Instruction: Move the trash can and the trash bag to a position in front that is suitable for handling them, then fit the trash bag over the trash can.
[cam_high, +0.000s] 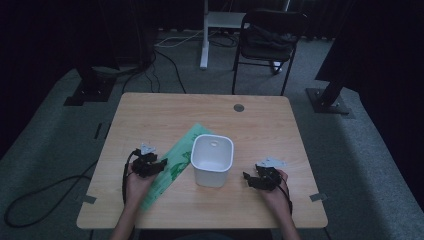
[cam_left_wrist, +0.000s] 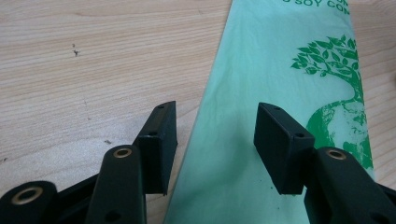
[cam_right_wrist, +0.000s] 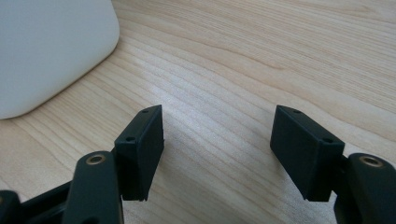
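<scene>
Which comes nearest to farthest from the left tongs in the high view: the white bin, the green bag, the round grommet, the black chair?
From the left tongs:
1. Green bag, directly under and beside them.
2. White bin, to their right, mid-table.
3. Round grommet, near the table's far edge.
4. Black chair, on the floor beyond the table.

white bin (cam_high: 212, 160) mid-table, bare wood around

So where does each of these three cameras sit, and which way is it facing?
High view: above the person's side, looking forward and down on the table; forearms and both tools show.
Left gripper view: rides the left tool, facing the green bag.
Right gripper view: rides the right tool, facing bare wood beside the white bin.
Shared: the high view also shows bag and bin.
</scene>
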